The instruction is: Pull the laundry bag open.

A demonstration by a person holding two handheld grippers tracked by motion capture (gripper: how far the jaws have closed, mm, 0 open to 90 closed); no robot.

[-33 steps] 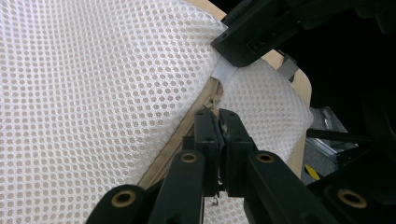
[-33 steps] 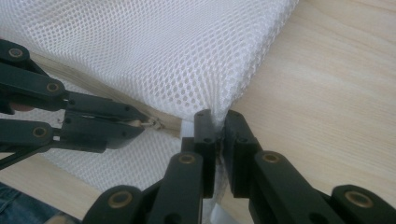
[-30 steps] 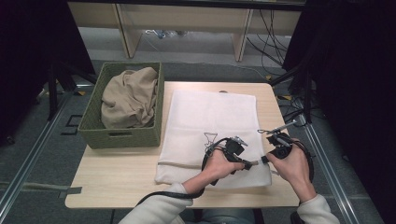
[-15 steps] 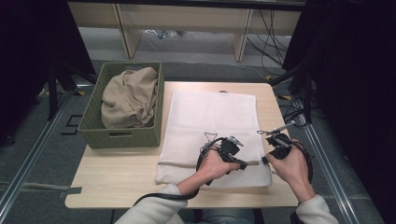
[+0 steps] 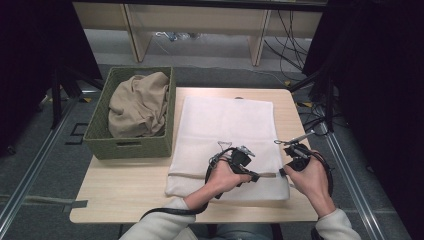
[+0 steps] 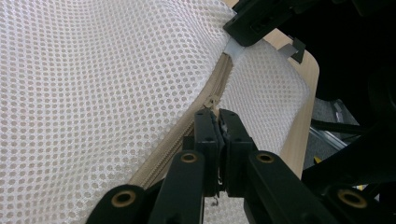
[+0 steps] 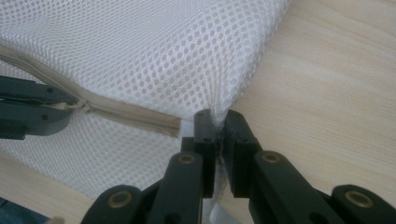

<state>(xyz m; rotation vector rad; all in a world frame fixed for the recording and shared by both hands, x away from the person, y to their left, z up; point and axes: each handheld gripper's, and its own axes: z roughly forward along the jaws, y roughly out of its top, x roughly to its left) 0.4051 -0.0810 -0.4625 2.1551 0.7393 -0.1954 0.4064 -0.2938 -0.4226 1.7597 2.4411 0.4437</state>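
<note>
The white mesh bag lies flat on the table, next to a green basket with a tan cloth in it. The bag is soft, light and floppy, so I think it will bunch up if I pull only one spot. My left hand-held gripper pinches the little zipper pull. My right hand-held gripper pinches the bag's corner by the zipper's end, to hold it tight.
</note>
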